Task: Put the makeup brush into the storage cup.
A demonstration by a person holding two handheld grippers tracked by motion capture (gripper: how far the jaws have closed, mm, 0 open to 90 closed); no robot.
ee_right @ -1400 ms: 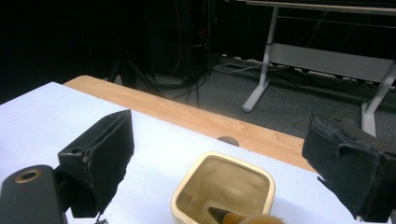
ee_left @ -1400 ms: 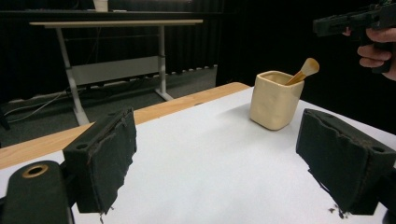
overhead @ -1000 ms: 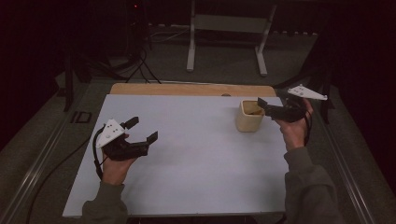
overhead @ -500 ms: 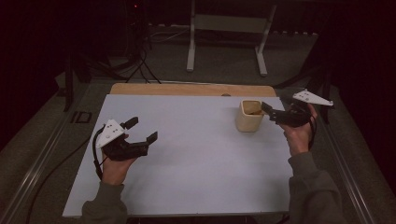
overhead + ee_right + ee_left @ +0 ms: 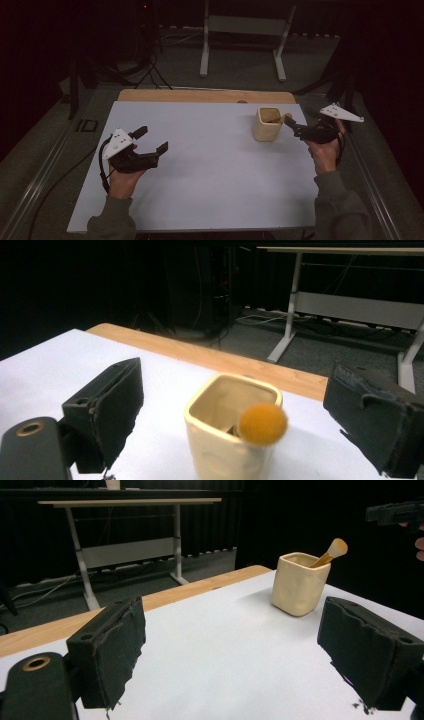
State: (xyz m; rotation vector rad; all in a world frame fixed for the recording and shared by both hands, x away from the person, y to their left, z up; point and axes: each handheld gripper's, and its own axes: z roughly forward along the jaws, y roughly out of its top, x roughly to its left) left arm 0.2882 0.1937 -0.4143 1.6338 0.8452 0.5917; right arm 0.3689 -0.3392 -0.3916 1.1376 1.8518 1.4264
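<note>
matt cream ceramic-looking cup (image 5: 231,437), smooth wooden stick (image 5: 327,554), matt white table sheet (image 5: 210,165), worn rough black fingers (image 5: 111,647)

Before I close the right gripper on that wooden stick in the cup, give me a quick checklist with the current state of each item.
1. Right gripper open: ok, jaws stand wide apart.
2. Rounded end of the stick between the jaws: ok in the right gripper view; depth cannot tell.
3. Cup upright on the table: ok.
4. Stick leaning on the rim toward the right gripper: ok.
5. Left gripper open and well apart from the cup: ok.
</note>
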